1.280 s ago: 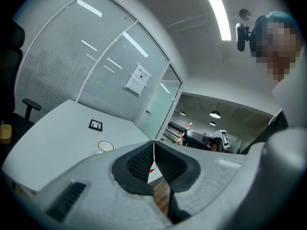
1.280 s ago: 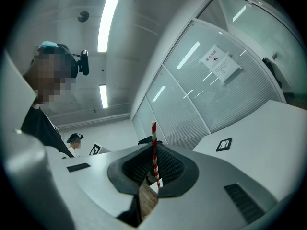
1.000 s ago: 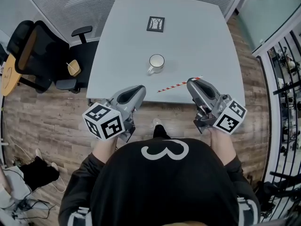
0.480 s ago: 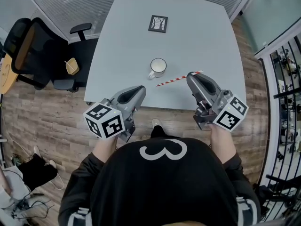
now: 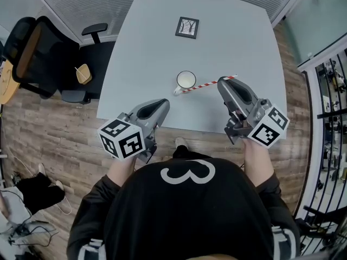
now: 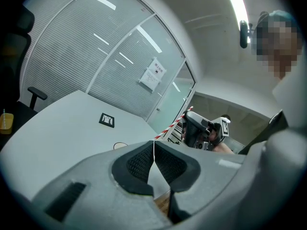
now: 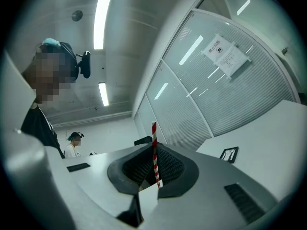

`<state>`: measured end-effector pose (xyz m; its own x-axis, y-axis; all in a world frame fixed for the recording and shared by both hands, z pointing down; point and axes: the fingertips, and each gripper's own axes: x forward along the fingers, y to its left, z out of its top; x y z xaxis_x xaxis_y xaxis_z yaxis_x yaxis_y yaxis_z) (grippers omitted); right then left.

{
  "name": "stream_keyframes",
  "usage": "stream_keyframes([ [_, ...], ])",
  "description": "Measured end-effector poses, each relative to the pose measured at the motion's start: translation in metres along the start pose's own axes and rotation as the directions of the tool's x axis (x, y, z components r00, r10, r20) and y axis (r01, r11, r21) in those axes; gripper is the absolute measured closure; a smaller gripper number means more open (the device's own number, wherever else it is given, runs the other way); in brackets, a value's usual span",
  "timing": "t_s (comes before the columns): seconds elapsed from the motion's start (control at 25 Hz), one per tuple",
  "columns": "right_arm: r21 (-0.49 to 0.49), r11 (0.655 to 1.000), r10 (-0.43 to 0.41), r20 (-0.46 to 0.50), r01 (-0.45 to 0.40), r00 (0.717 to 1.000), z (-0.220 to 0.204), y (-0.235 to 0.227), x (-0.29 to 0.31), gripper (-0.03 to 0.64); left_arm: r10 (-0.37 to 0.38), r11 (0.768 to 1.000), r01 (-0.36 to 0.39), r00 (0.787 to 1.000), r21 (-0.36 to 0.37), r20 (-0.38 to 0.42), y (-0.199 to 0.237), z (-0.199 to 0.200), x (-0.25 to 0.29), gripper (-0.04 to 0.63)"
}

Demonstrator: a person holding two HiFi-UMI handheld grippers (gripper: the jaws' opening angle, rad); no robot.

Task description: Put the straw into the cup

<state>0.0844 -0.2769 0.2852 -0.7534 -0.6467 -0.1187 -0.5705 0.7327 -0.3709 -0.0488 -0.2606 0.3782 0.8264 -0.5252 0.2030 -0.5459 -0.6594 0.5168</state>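
Pinched at its right end by my right gripper (image 5: 223, 81), the red-and-white striped straw (image 5: 203, 85) seems low and may knock the white ceramic cup (image 5: 186, 80); left gripper (image 5: 162, 103) closed, empty.

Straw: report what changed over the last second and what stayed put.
The right tongs, shut on the red-and-white straw, carried it toward the cup. Its free end, earlier well short of the cup, now lies at the cup's near side, not clearly inside. The left tongs stayed shut and empty by the table edge; the cup has not moved.
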Motion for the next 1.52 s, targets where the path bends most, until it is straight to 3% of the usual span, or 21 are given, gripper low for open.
stream_keyframes([
  [0.56, -0.042, 0.998, -0.044, -0.048, 0.042, 0.998, -0.017, -0.036, 0.036, 0.586, 0.014, 0.999, -0.015, 0.999, -0.028, -0.04, 0.028, -0.007, 0.012, 0.575],
  [1.52, 0.018, 0.989, -0.142, -0.159, 0.146, 0.977, -0.077, -0.099, 0.05, 0.586, 0.057, 0.995, -0.064, 0.995, -0.082, -0.079, 0.054, -0.022, 0.019, 0.575],
])
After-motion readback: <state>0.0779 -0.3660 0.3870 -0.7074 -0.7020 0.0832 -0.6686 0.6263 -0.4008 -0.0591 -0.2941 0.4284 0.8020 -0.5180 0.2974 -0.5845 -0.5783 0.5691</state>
